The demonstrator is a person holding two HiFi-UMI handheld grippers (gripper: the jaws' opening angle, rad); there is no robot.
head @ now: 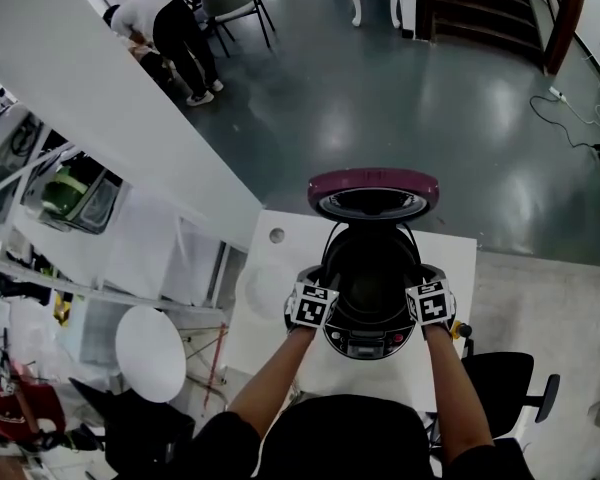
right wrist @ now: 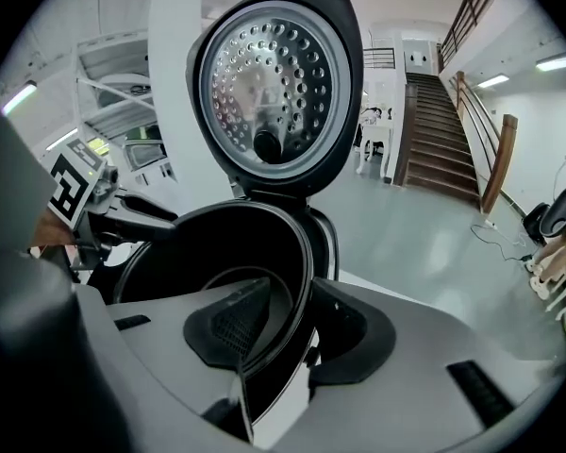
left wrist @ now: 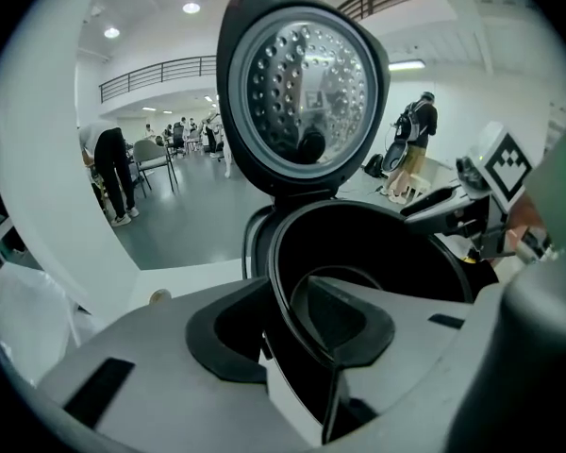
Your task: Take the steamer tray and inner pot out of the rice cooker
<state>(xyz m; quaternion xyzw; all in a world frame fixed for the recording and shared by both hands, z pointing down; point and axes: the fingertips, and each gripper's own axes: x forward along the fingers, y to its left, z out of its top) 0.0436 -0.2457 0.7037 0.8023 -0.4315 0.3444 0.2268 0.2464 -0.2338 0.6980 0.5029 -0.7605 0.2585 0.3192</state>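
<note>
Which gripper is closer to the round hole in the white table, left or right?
Left. The left gripper is at the rice cooker on the hole side; the right gripper is on the cooker's far side.

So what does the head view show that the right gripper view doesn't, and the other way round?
Head view only: the lid's pink top, the control panel, the person's forearms. Right gripper view only: the lid's perforated inner plate, and the right gripper straddling the rim of the inner pot. Both: the open rice cooker, the left gripper, the staircase.
</note>
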